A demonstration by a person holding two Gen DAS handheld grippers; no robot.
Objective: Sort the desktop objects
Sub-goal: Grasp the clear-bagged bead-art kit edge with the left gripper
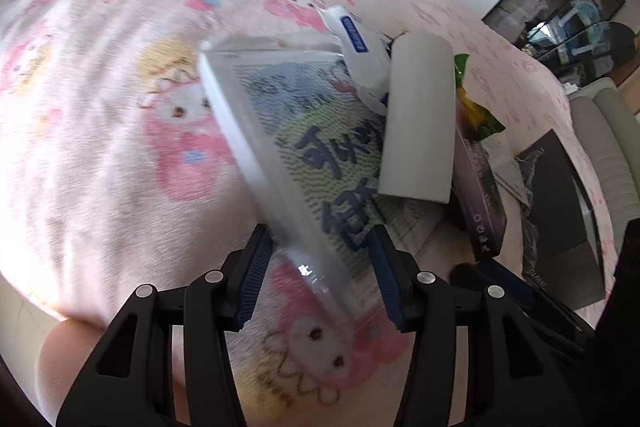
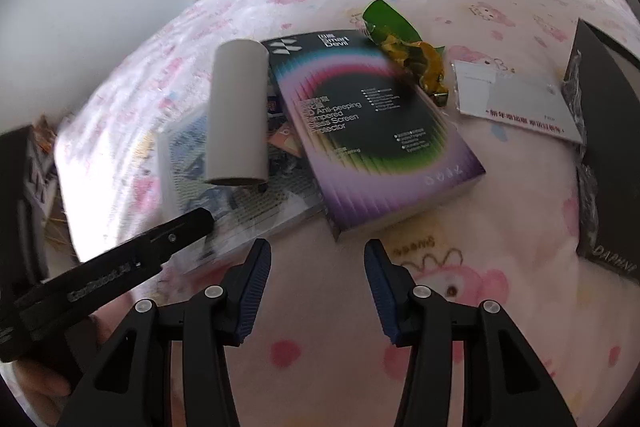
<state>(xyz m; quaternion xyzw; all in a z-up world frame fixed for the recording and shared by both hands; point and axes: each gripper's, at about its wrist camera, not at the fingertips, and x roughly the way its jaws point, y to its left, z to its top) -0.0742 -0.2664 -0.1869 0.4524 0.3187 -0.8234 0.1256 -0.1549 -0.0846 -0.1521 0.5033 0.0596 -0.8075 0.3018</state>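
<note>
Left wrist view: the left gripper [image 1: 320, 267] has its fingers straddling the near corner of a plastic-wrapped book with a green and blue cover [image 1: 304, 147]; whether the pads press it cannot be told.
A white paper cylinder [image 1: 420, 119] lies across the book's far end, on a pink cartoon-print blanket [image 1: 100, 107]. The right gripper [image 2: 316, 279] has its fingers apart and empty, just short of a purple and black screen-protector box [image 2: 372, 131] beside the book.

Motion blur smears the clear-wrapped box [image 1: 304, 163], so its large blue characters cannot be read, and the grey roll [image 1: 418, 115] hides its far corner. The dark sleeve [image 2: 608, 155] is cut off by the right wrist view's edge, and the small print on the white card [image 2: 516, 99] is too small to read
</note>
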